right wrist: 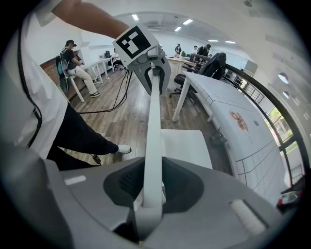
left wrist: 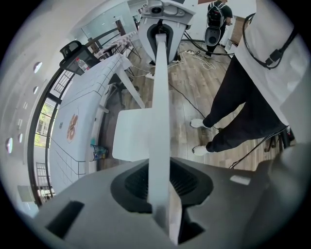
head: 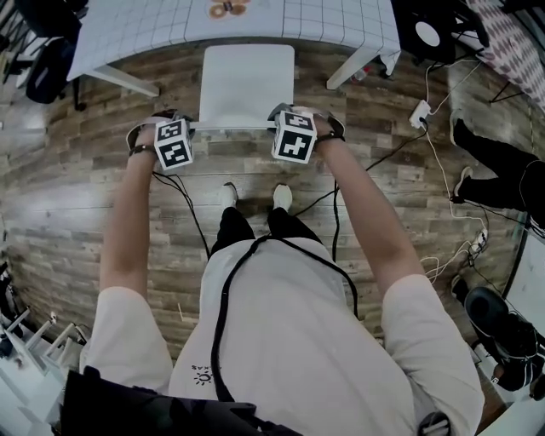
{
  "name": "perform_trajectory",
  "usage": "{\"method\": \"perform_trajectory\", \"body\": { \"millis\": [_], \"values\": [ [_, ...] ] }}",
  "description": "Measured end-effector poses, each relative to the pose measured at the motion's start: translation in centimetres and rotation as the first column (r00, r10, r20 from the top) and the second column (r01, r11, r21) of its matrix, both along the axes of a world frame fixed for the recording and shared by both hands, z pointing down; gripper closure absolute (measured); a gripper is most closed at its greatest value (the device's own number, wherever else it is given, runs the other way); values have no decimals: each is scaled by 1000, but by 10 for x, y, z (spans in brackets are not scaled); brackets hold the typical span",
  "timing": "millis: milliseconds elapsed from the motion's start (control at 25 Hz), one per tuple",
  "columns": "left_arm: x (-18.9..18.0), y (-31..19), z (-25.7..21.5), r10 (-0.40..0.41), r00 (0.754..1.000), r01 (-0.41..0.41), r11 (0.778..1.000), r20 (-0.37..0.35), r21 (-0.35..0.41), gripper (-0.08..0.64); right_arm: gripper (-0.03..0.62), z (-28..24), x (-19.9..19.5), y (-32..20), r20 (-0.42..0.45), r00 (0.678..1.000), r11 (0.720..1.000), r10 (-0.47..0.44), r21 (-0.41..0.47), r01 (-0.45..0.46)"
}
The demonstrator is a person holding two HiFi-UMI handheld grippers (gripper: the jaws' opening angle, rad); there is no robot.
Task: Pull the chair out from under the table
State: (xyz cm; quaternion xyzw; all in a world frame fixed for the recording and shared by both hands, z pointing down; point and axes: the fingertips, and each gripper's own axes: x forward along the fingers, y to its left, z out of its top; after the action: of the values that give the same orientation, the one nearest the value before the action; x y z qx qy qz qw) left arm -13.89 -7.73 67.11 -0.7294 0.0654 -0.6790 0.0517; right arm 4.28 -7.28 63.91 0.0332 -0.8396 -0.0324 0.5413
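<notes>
On wood floor (head: 85,187), by table (head: 153,34) w/ checked white cloth (head: 341,21), person (head: 289,341) stands behind white chair (head: 247,85). Chair seat is mostly clear of table, far edge at cloth's hem. L gripper (head: 180,134) & R gripper (head: 285,129) each clamp chair's back rail (left wrist: 160,97), one near each end, jaws pinching rail btwn them.
</notes>
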Motion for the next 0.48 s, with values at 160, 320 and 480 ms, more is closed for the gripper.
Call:
{"method": "perform_trajectory", "body": {
  "millis": [160, 320, 480],
  "values": [
    [-4, 2, 3, 47, 999, -47, 999, 17, -10, 468, 508, 3, -1, 0, -33, 999, 1000, 2, 4, -2],
    [-8, 2, 1, 39, 999, -39, 999, -2, -37, 474, 509, 5, -5, -1, -56, 998, 1000, 4, -7, -5],
    [-8, 5, -1, 41, 999, -42, 997, -28, -65, 477, 509, 5, -5, 3, -87, 996, 999, 11, -35, -14]
  ]
}}
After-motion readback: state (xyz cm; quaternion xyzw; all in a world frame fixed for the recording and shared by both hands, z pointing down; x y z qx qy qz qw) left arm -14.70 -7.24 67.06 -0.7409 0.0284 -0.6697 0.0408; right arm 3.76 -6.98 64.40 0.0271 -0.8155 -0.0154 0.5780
